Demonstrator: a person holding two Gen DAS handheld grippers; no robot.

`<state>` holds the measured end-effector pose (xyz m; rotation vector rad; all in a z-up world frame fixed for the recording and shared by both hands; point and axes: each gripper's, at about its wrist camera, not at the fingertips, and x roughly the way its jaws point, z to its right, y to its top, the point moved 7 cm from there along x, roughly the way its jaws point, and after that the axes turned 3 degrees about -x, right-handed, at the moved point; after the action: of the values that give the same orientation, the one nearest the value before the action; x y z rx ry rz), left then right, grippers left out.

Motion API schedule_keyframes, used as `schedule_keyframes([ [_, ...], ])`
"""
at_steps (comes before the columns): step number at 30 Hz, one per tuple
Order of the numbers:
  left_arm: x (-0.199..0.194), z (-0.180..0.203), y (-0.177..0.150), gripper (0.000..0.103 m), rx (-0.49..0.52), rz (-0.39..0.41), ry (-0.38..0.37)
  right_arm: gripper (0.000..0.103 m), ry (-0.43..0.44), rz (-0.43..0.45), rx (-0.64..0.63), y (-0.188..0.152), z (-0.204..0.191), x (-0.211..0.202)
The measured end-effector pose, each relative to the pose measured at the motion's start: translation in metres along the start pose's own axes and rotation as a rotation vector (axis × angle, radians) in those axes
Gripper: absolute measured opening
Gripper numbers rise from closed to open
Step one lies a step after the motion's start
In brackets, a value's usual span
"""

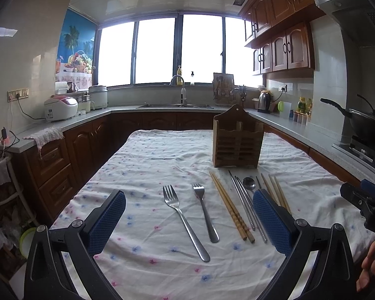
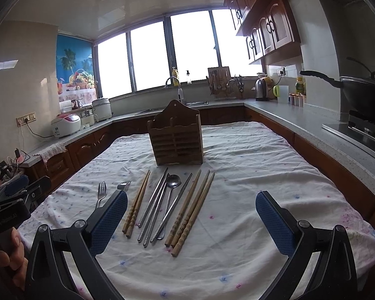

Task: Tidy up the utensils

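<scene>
Daylight floods in through the blown-out window (image 1: pixel 177 50), leaving the room dimmer. Both fisheye views curve strongly at the vignetted edges; the middle stays sharp.

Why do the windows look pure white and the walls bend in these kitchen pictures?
Left wrist view: the windows are blown out by daylight, and the fisheye lens bows the cabinets and counter. Right wrist view: same glare at the windows, dark corners, while the chopsticks stay sharp.
</scene>
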<state>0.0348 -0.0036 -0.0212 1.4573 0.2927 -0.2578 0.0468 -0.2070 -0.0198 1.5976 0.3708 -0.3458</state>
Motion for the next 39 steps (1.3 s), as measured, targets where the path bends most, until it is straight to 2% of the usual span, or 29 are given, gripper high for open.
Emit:
schedule_keyframes([
  [4,0.005,-0.002,0.001,0.102,-0.019,-0.016,-0.008,0.103,0.004,-0.018,0.013,-0.001,0.001,0.005],
  [9,0.02,-0.008,0.003,0.102,-0.062,-0.073,-0.034,0.103,-0.002,-0.068,0.008,-0.003,0.007,0.019],
  [15,0.043,-0.013,0.013,0.102,-0.077,-0.135,-0.035,0.103,-0.01,-0.174,0.015,-0.002,0.011,0.038],
  [17,0.054,-0.014,0.018,0.102,-0.071,-0.17,-0.034,0.102,-0.009,-0.151,0.007,0.003,0.012,0.045],
  [20,0.07,-0.012,0.026,0.1,-0.059,-0.209,-0.025,0.101,-0.002,-0.175,0.021,0.007,0.017,0.059],
  [24,0.097,-0.006,0.039,0.09,-0.039,-0.285,-0.054,0.078,-0.003,-0.223,0.067,0.013,0.03,0.081],
  [27,0.119,-0.001,0.046,0.076,-0.052,-0.352,-0.087,0.065,-0.011,-0.278,0.11,0.017,0.04,0.101],
  [29,0.136,0.001,0.051,0.066,-0.058,-0.398,-0.107,0.059,-0.003,-0.305,0.129,0.017,0.044,0.114],
  [33,0.166,0.009,0.057,0.061,-0.056,-0.473,-0.135,0.047,0.0,-0.383,0.151,0.01,0.048,0.14],
  [38,0.208,0.021,0.061,0.046,-0.02,-0.546,-0.141,0.039,0.028,-0.441,0.208,0.004,0.051,0.171],
  [39,0.217,0.023,0.06,0.044,-0.01,-0.563,-0.139,0.034,0.033,-0.446,0.213,0.003,0.051,0.176],
])
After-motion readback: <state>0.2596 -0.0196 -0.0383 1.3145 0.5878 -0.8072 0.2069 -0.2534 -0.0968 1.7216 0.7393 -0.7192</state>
